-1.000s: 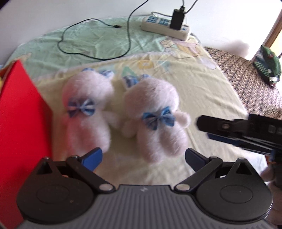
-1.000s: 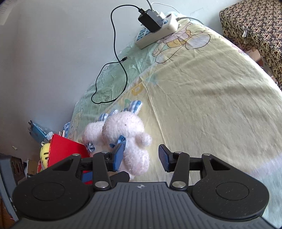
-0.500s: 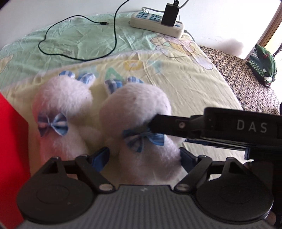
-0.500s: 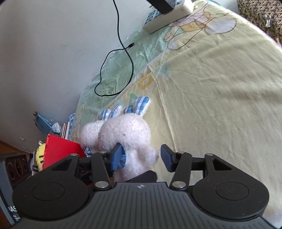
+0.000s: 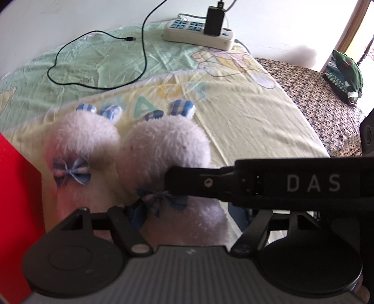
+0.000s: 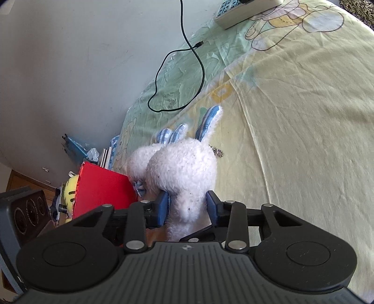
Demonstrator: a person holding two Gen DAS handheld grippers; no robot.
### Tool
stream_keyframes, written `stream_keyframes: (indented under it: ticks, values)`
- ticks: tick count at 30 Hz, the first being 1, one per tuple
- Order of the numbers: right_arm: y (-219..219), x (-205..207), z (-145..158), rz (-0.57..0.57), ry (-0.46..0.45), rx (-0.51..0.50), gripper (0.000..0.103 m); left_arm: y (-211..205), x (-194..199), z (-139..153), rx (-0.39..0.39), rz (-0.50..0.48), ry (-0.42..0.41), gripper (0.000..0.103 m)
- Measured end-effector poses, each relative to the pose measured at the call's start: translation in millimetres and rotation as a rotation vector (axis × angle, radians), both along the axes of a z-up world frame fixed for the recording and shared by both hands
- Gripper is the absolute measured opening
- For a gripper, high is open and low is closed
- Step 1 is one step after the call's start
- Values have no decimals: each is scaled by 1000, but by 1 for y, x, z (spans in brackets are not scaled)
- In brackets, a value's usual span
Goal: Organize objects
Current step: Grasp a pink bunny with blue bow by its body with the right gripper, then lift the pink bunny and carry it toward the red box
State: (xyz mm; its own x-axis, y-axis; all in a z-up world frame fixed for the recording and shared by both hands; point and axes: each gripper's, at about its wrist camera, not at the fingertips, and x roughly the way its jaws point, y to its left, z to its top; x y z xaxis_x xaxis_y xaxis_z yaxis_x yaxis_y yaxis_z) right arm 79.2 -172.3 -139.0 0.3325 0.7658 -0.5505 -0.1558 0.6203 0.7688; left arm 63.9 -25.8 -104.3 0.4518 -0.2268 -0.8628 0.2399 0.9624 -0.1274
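A white power strip is lying at the far edge of the bed, with a black charger plugged into it; a thin black cable is looping across the green part of the cartoon-printed sheet, its plug end lying free; a brown patterned cover is showing beside the sheet, with green folded clothing sitting on it; off the bed's edge, a yellow toy and some books are lying against the pale wall.
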Motion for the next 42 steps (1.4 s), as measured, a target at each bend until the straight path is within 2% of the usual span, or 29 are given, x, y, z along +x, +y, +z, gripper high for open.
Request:
stream_keyframes:
  ticks: [8,17,21,23,25,30,33,37,42]
  values:
    - [-17,-31,5,-17,28,4,38,-10,-33,9,-26,-59,9,72]
    - [-28,-75,1,47,111,-5,40,-13,-84,7,-39,-150,59,72]
    - [-28,-83,-1,41,132,-16,44,-15,-91,3,-9,-164,60,78]
    - [-26,-84,0,15,115,-47,48,-15,-90,2,6,-144,42,86]
    - [-24,-83,0,-1,101,-69,57,-14,-90,3,23,-125,10,89]
    - [-17,-80,-2,-14,73,-92,64,-16,-79,3,34,-108,-16,85]
    - [-16,-79,-2,-20,60,-102,64,-14,-77,2,21,-94,-16,83]
    - [-15,-84,3,-24,39,-111,54,-6,-82,8,-20,-84,-21,77]
    - [-14,-91,10,-38,22,-111,50,-1,-90,14,-47,-83,-36,74]
